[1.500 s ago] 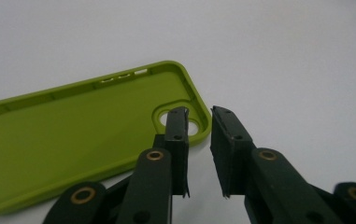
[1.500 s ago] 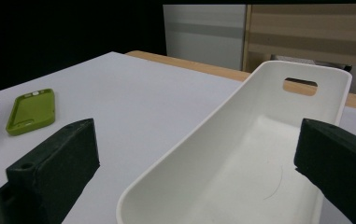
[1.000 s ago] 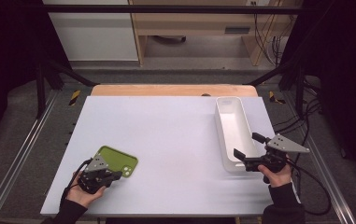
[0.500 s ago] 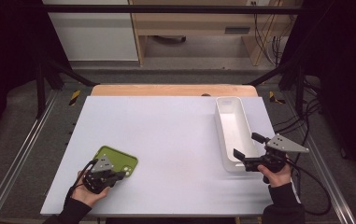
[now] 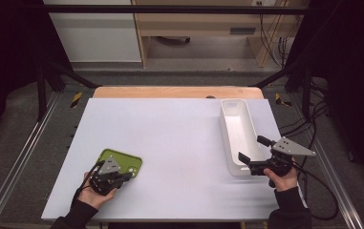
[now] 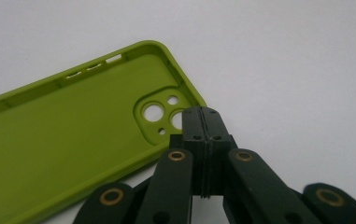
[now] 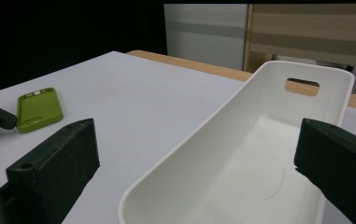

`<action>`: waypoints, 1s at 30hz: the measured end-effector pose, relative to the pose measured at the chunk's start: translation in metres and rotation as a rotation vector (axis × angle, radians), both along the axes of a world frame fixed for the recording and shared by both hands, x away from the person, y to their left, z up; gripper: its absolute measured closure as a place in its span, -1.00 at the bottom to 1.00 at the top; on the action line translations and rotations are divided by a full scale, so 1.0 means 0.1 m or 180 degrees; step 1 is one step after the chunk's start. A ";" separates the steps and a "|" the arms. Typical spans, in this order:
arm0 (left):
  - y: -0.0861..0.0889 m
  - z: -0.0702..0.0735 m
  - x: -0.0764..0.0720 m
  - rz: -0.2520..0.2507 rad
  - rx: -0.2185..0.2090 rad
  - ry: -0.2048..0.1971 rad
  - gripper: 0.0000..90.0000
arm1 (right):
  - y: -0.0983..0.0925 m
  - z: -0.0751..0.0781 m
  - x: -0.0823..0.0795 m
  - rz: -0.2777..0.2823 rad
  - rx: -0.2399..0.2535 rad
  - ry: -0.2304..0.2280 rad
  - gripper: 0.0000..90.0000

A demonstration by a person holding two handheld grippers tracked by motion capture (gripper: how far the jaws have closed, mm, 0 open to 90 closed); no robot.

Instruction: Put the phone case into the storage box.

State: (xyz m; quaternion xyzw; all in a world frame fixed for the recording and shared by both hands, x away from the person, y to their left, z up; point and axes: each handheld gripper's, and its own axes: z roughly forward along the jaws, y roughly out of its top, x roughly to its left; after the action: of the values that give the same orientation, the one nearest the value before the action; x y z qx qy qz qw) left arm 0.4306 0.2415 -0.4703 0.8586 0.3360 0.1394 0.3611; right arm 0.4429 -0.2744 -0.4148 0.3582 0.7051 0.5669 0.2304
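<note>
Item 1x lime-green soft silicone phone case (image 6: 73,135), lying open side up on the white table top (image 5: 179,143), well apart from the long white plastic bin (image 5: 239,136) and toward the person's near-left of it; left gripper (image 6: 202,116) is pinched fully together at the case's camera-cutout corner, apparently nipping its thin rim. Risk (est.): grip is on a bare edge of floppy material, so the case could slip out or fold on lifting. Also 1x bin, empty; right gripper (image 7: 194,158) spread wide astride the bin's near end, holding nothing, and could nudge the bin.
</note>
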 end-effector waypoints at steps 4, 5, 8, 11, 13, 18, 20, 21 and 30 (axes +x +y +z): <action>-0.03 -0.01 0.03 0.0002 -0.0005 -0.0004 0.99 | 0.00 0.00 0.00 -0.0005 -0.0001 0.0006 -0.99; -0.03 -0.01 0.04 0.0006 -0.0012 -0.0003 0.99 | 0.00 0.00 0.00 -0.0007 -0.0001 0.0005 -0.99; -0.05 -0.01 0.06 0.0016 -0.0016 -0.0014 0.99 | 0.00 0.00 0.00 -0.0005 0.0002 0.0001 -0.99; -0.07 -0.02 0.08 0.0033 -0.0005 -0.0038 0.99 | 0.00 0.00 0.00 0.0004 0.0001 0.0004 -0.99; -0.07 -0.02 0.09 0.0037 0.0005 -0.0057 0.99 | 0.00 0.00 0.00 0.0004 0.0001 0.0005 -0.99; -0.10 -0.02 0.13 0.0059 0.0024 -0.0092 0.99 | 0.00 0.00 0.00 -0.0006 0.0001 0.0006 -0.99; -0.11 -0.02 0.15 0.0061 0.0027 -0.0099 0.99 | 0.00 0.00 0.00 -0.0006 0.0002 0.0007 -0.99; -0.11 -0.02 0.16 0.0071 0.0022 -0.0100 0.99 | 0.00 0.00 0.00 -0.0005 0.0002 0.0006 -0.99; -0.14 -0.04 0.27 0.0126 -0.0012 -0.0103 1.00 | 0.00 0.00 0.00 0.0004 -0.0002 0.0008 -0.99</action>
State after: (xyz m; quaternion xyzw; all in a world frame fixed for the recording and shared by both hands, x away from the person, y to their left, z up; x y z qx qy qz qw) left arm 0.4571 0.2271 -0.4740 0.8488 0.3474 0.1597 0.3653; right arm 0.4432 -0.2740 -0.4150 0.3585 0.7058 0.5663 0.2293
